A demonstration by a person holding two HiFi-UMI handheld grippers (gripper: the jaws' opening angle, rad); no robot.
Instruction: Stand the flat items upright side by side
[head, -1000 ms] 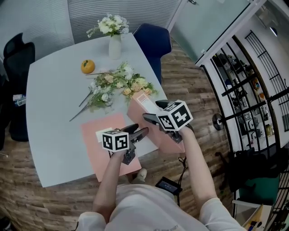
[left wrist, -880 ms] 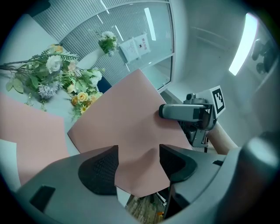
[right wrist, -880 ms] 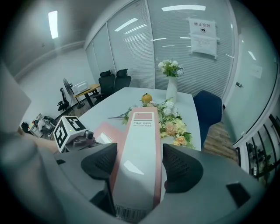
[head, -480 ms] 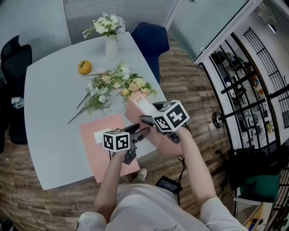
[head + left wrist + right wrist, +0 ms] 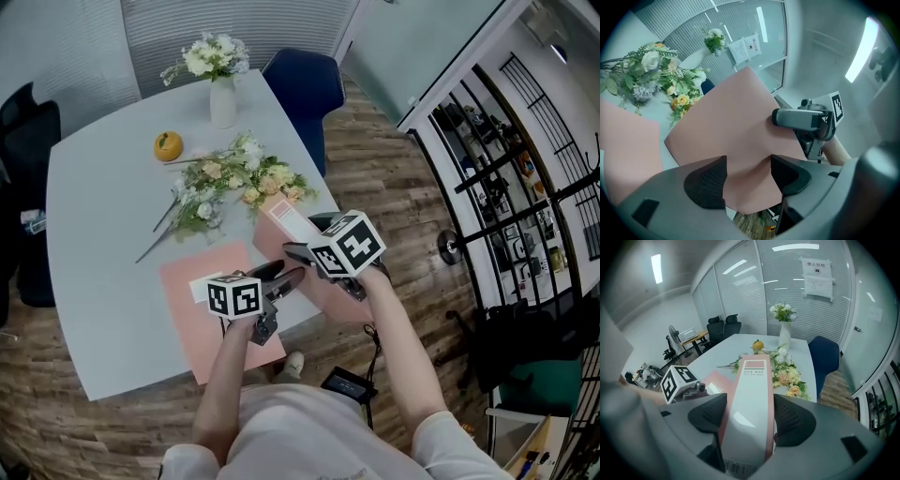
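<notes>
A pink file box [image 5: 323, 286] stands tilted at the table's near right edge, its white spine [image 5: 751, 413] between the pads of my right gripper [image 5: 749, 416]. Those jaws have just been closing and now press both sides of the spine; in the head view the right gripper [image 5: 302, 242] is above the box. My left gripper [image 5: 747, 174] is open, and the box's broad pink face [image 5: 736, 122] fills the gap between its pads without either pad touching it. In the head view the left gripper [image 5: 289, 276] points at that face. A second pink file box [image 5: 202, 314] lies flat on the table [image 5: 103, 262].
Loose flowers [image 5: 230, 183] lie across the table's middle. An orange [image 5: 168, 146] and a white vase of flowers [image 5: 222, 98] stand at the far side. A blue chair [image 5: 305, 89] is beyond the table, black chairs [image 5: 23, 131] are at the left, and dark shelving [image 5: 525, 187] is at the right.
The head view has slid a little. Both grippers and both file boxes keep their places relative to the table.
</notes>
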